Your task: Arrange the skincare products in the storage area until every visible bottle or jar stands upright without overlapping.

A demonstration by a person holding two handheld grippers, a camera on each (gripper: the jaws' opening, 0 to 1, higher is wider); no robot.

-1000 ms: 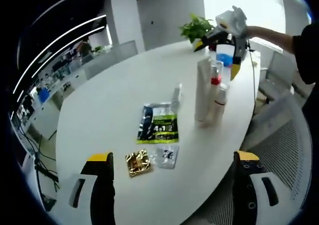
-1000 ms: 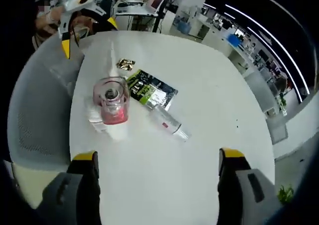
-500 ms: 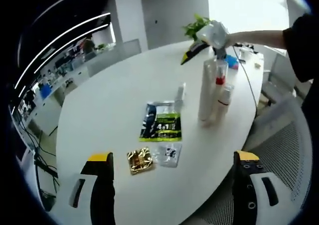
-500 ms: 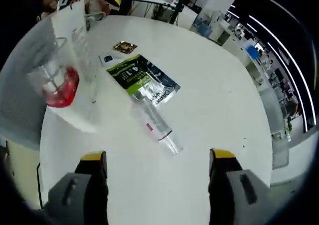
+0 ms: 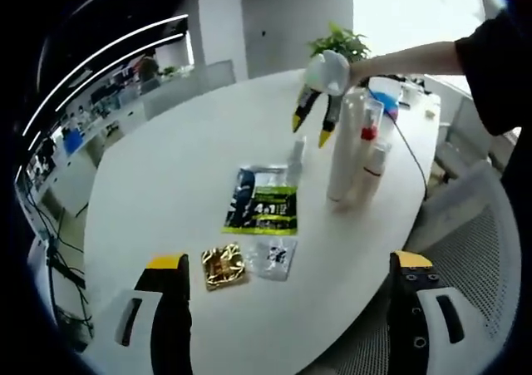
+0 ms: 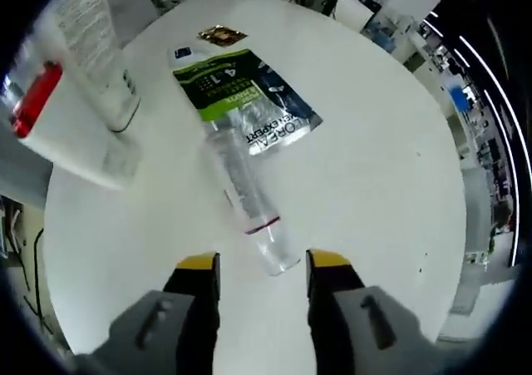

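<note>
White and oval, the worktop (image 5: 183, 167) fills most of your left gripper view, with an office of desks and long ceiling lights behind it, a grey mesh chair (image 5: 465, 250) at its near edge and a green potted plant (image 5: 337, 41) at its far end.

At the right side of the worktop, a cluster of skincare containers stands upright: a tall white tube (image 5: 341, 155), a clear bottle with a red band (image 5: 363, 134) touching it, and a shorter white bottle (image 5: 371, 171) in front.

Lying flat near the middle is a dark and green foil sachet pack (image 5: 263, 203). Just nearer you sit a small clear sachet (image 5: 274, 257) and a crumpled gold foil packet (image 5: 223, 267), side by side.

A slim clear plastic bottle (image 6: 248, 199) lies on its side, one end resting on the sachet pack.

Your right gripper (image 6: 261, 268) is low over the worktop, its yellow-tipped jaws parted on either side of the lying bottle's near end and not closed on it. In the left gripper view it hangs above that bottle, beside the white tube.

Your left gripper (image 5: 287, 271) is held back from the worktop's near edge, jaws wide apart and holding nothing.
</note>
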